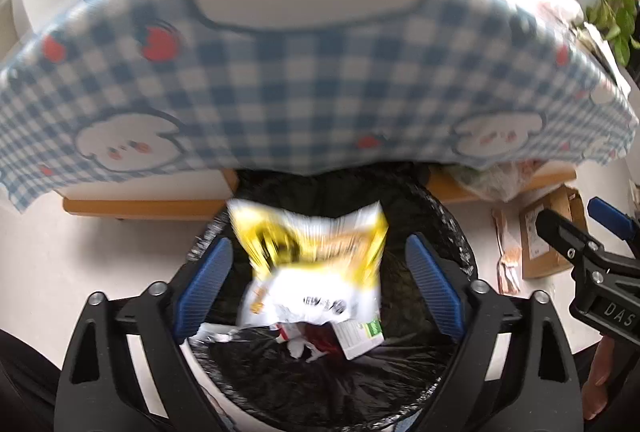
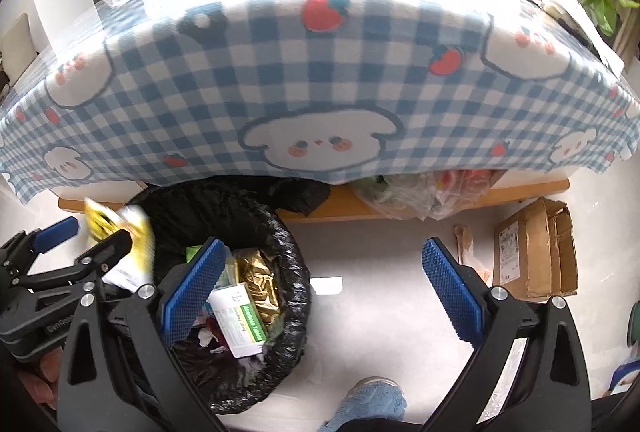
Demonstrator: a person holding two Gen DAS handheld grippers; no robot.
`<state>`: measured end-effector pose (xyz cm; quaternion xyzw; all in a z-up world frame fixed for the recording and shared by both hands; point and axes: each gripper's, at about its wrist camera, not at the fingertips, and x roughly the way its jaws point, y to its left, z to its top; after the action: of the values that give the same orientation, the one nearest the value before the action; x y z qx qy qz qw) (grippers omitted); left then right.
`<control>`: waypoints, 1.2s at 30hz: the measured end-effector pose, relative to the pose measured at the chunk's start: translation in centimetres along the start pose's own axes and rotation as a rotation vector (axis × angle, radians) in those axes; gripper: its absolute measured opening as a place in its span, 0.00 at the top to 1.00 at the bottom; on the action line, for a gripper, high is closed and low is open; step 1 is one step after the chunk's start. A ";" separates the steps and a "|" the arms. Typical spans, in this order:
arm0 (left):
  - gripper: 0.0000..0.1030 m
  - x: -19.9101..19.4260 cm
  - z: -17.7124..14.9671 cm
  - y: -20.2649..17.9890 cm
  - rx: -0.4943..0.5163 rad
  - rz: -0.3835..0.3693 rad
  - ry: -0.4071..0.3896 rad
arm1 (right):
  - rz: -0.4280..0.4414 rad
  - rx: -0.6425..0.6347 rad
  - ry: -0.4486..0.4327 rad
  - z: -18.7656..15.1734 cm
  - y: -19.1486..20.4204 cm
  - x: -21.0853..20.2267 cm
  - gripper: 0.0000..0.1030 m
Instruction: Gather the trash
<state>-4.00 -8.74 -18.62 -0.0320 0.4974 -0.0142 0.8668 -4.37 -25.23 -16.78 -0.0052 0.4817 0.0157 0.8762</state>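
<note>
Two grippers hang over the floor beside the bench's near edge. Nearest, the left gripper (image 1: 320,284) has its fingers spread wide directly above the bin (image 1: 452,228), lined with a black bag; a blurred yellow-and-white snack wrapper (image 1: 312,264) sits between them, touching neither, apparently released to drop onto the trash already inside, including a green-and-white medicine box (image 2: 240,320). The right gripper (image 2: 328,292) is equally wide open and empty over bare floor. Farther off, a white paper scrap (image 2: 327,286) and a cardboard box (image 2: 532,252) lie uncollected by the checked tablecloth (image 2: 320,83).
</note>
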 end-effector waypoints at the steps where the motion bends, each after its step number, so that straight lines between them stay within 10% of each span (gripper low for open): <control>1: 0.11 -0.5 0.3 0.6 -0.007 0.003 -0.009 | 0.001 -0.006 -0.003 0.2 0.4 -0.2 0.08; 19: 0.06 -13.6 4.7 5.2 -0.014 0.011 -0.167 | 0.052 -0.032 -0.145 5.3 5.3 -10.9 0.08; 36: 0.06 -14.7 4.9 5.5 -0.004 0.027 -0.178 | 0.058 -0.038 -0.162 5.5 5.7 -12.0 0.08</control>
<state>-7.23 -2.24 -3.85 -0.0284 0.4189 0.0012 0.9076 -6.37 -19.62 -3.64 -0.0067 0.4087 0.0503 0.9113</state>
